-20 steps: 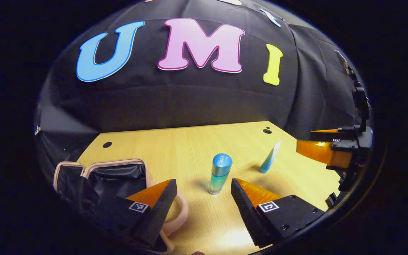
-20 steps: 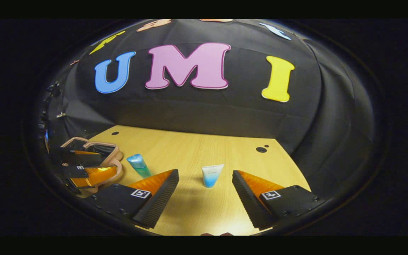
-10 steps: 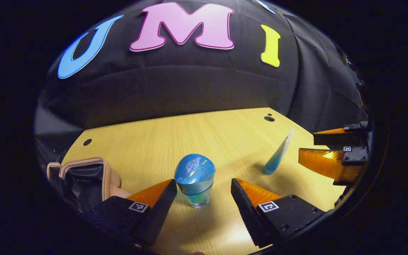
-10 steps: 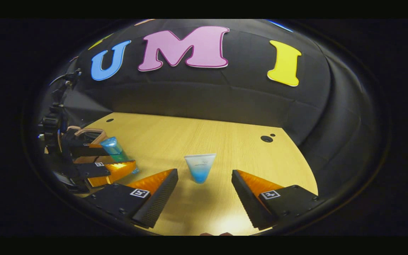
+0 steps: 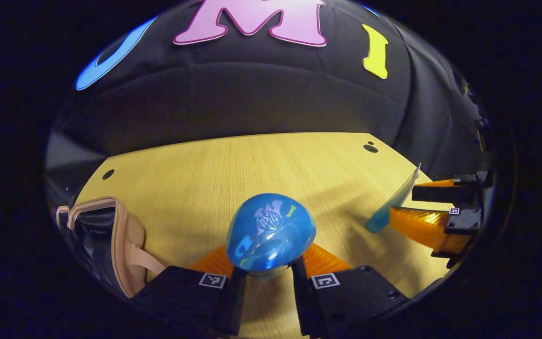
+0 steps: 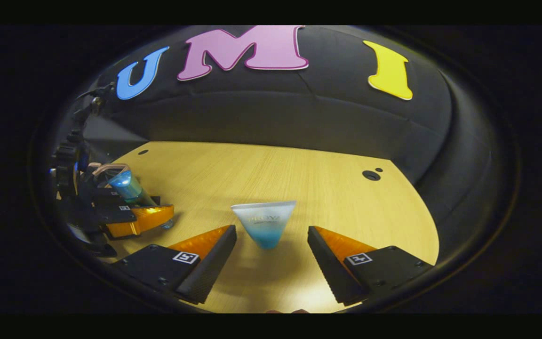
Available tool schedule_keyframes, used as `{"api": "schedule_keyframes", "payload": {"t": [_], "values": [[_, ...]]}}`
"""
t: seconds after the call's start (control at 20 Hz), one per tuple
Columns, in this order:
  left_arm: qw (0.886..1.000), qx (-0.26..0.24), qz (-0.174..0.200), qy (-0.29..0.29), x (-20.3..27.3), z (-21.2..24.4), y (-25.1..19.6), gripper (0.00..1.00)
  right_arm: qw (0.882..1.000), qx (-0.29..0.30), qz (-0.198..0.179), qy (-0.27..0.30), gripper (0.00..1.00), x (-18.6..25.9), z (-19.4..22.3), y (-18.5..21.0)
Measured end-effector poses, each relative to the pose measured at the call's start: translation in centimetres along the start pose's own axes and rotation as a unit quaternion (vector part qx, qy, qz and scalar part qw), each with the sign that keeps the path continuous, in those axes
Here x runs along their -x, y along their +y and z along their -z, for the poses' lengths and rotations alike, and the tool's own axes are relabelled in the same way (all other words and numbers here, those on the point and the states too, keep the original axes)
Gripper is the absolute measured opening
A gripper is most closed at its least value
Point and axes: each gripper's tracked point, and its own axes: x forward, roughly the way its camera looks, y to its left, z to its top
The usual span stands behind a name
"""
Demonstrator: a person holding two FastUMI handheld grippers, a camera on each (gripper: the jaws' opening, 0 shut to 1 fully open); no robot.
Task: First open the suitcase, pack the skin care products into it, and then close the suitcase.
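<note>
**Left jaws closing on the bottle, right jaws wide at the tube**

The bottle stands upright on the bench, just right of the open suitcase. It looks rigid and glossy, so probably slippery, with a domed cap wider than the body; the body below the cap is the sounder place to hold. The left gripper has its jaws narrowed to either side of the bottle under the cap. Whether both fingers already press on it I cannot tell, since the cap hides the contact.

The tube stands cap-down on the bench, flat crimped end up. It should be light and soft, and easily tipped; a grip low on the fuller part seems best. The right gripper has its jaws wide, the tube between the fingertips and apart from both.
</note>
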Motion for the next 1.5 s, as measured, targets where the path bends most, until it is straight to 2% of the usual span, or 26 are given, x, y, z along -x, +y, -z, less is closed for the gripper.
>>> {"api": "schedule_keyframes", "payload": {"t": [0.05,0.2,0.25,0.35,0.55,0.6,0.65,0.8,0.85,0.95,1.0,1.05,1.15,1.2,1.25,1.35,1.4,1.45,1.5], "values": [[1.0,0.0,-0.003,0.004,-0.2,0.1,0.0,0.51,1.0,-0.001,-0.003,0.006,0.94,-0.6,0.4,0.2],[1.0,-0.004,-0.012,0.019,-0.3,0.7,0.2,0.51,0.999,-0.024,-0.02,0.035,0.97,-2.3,1.5,0.7],[1.0,-0.004,-0.014,0.024,-0.3,0.7,0.2,0.51,0.998,-0.03,-0.022,0.053,0.81,-2.5,2.2,0.7],[0.999,-0.004,-0.011,0.034,-0.3,0.8,0.2,0.5,0.998,-0.04,-0.02,0.046,0.5,-2.8,1.9,0.6],[0.998,-0.006,0.002,0.058,0.7,0.2,0.6,0.45,0.998,-0.029,-0.036,0.044,0.48,-1.4,1.4,0.8],[0.998,0.001,0.007,0.055,1.6,-0.3,0.9,0.43,0.998,-0.021,-0.04,0.036,0.43,-0.6,0.7,0.8],[0.999,0.007,0.015,0.051,3.1,-0.8,1.5,0.46,0.999,-0.015,-0.044,0.027,0.43,0.6,0.2,1.1],[0.998,0.0,0.035,0.056,9.1,-2.1,4.2,0.46,0.998,-0.005,-0.064,0.007,0.48,3.9,-0.9,2.4],[0.997,-0.01,0.035,0.061,11.1,-2.6,5.5,0.43,0.997,-0.003,-0.072,0.004,0.48,5.0,-1.1,3.0],[0.996,-0.025,0.021,0.08,14.8,-2.7,9.2,0.46,0.996,-0.007,-0.085,-0.002,0.48,6.9,-1.3,4.3],[0.994,-0.023,0.009,0.108,16.2,-1.8,11.4,0.46,0.996,-0.016,-0.09,-0.006,0.43,7.7,-1.5,5.1],[0.99,-0.013,-0.007,0.143,17.8,-0.5,13.7,0.46,0.995,-0.027,-0.095,-0.008,0.48,8.6,-1.7,5.8],[0.978,0.021,-0.033,0.203,19.4,2.6,18.1,0.46,0.993,-0.054,-0.103,-0.011,0.48,10.4,-2.3,7.3],[0.97,0.038,-0.041,0.236,19.8,4.4,19.7,0.49,0.992,-0.063,-0.107,-0.014,0.48,11.4,-2.7,8.0],[0.961,0.048,-0.046,0.267,19.7,6.2,20.9,0.46,0.992,-0.066,-0.109,-0.022,0.48,12.4,-3.1,8.4],[0.947,0.05,-0.05,0.313,19.7,9.7,23.1,0.46,0.992,-0.061,-0.105,-0.032,0.48,14.4,-3.3,8.5],[0.939,0.049,-0.054,0.337,19.4,11.6,23.9,0.49,0.992,-0.06,-0.103,-0.032,0.48,15.3,-3.2,8.5],[0.931,0.054,-0.054,0.357,19.0,13.1,24.6,0.46,0.993,-0.058,-0.1,-0.034,0.48,16.2,-3.1,8.4],[0.923,0.062,-0.059,0.375,18.4,14.4,25.1,0.49,0.994,-0.054,-0.094,-0.034,0.47,17.0,-2.9,8.2]]}}
